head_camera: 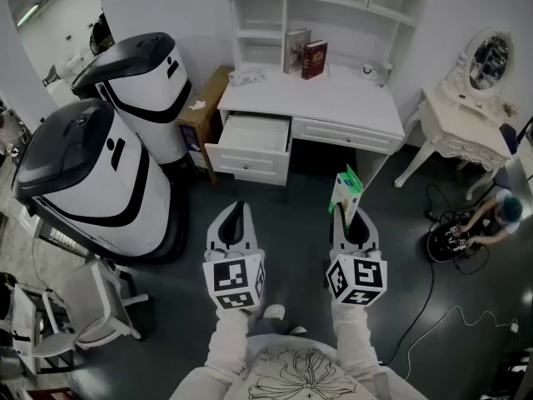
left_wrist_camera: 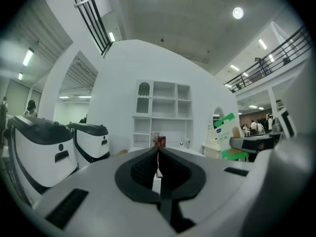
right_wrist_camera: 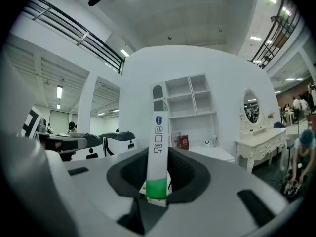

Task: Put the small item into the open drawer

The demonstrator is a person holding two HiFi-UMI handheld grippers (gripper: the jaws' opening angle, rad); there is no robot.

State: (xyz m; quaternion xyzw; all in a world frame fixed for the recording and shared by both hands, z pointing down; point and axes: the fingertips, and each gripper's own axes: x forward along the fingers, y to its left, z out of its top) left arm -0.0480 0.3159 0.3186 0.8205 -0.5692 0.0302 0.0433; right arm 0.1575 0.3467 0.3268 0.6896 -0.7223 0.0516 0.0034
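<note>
My right gripper is shut on a small white and green box, which stands upright between the jaws. The same box shows at the right of the left gripper view. My left gripper is shut and holds nothing; its jaws meet. Both grippers hover over the dark floor, a step in front of the white desk. The open drawer juts out at the desk's left side, ahead of the left gripper, and looks empty inside.
Two large white and black machines stand to the left. A cardboard box sits beside the desk. Books stand on the desk under a shelf unit. A white dressing table and a crouching person with cables are at the right.
</note>
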